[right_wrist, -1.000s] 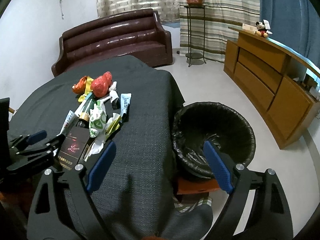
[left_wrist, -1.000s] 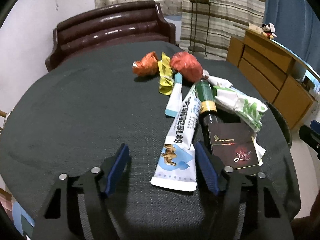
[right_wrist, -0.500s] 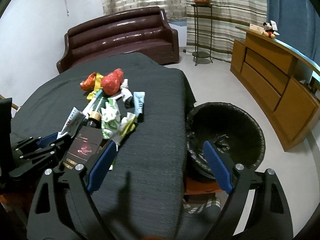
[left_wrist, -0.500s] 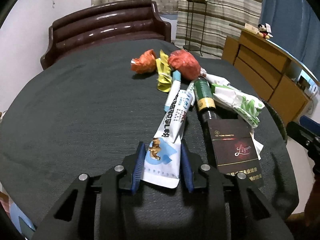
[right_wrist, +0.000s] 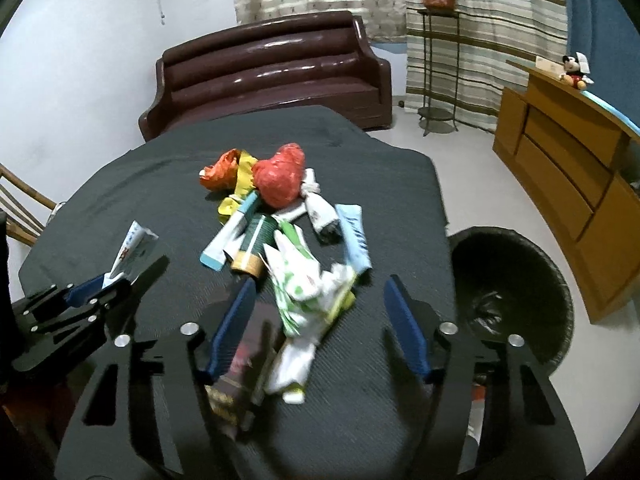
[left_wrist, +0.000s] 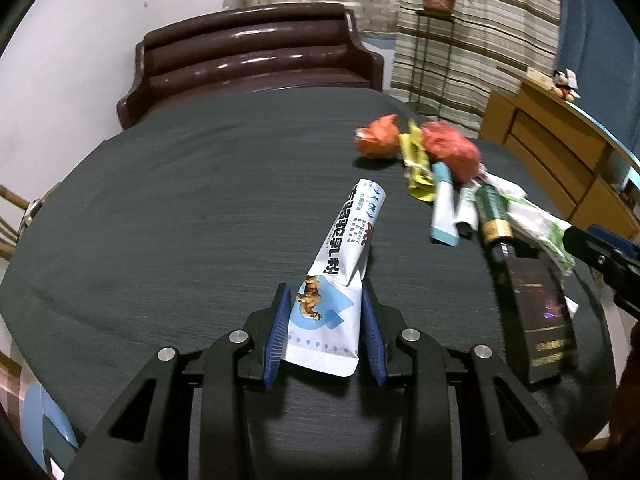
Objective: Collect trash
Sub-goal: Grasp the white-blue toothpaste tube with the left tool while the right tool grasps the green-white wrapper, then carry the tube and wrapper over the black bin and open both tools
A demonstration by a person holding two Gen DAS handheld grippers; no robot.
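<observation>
My left gripper (left_wrist: 325, 326) is shut on a white and blue sachet (left_wrist: 340, 268) and holds it tilted above the dark table cloth; the sachet also shows in the right wrist view (right_wrist: 130, 248). My right gripper (right_wrist: 320, 328) is open over a white and green wrapper (right_wrist: 302, 284), with a dark box (right_wrist: 244, 364) by its left finger. The trash pile holds a red wad (right_wrist: 282, 178), an orange wad (right_wrist: 218, 170), a green bottle (right_wrist: 256, 246) and tubes. A black-lined bin (right_wrist: 508, 292) stands right of the table.
A brown sofa (right_wrist: 272, 72) stands behind the table (left_wrist: 160, 200). A wooden cabinet (right_wrist: 568, 152) is at the right with a toy on it. A plant stand (right_wrist: 438, 60) is by the striped curtain. A chair (right_wrist: 20, 212) is at the left.
My left gripper has closed on the sachet, lifted it and carried it left of the pile. My right gripper has moved left from the bin to over the white and green wrapper.
</observation>
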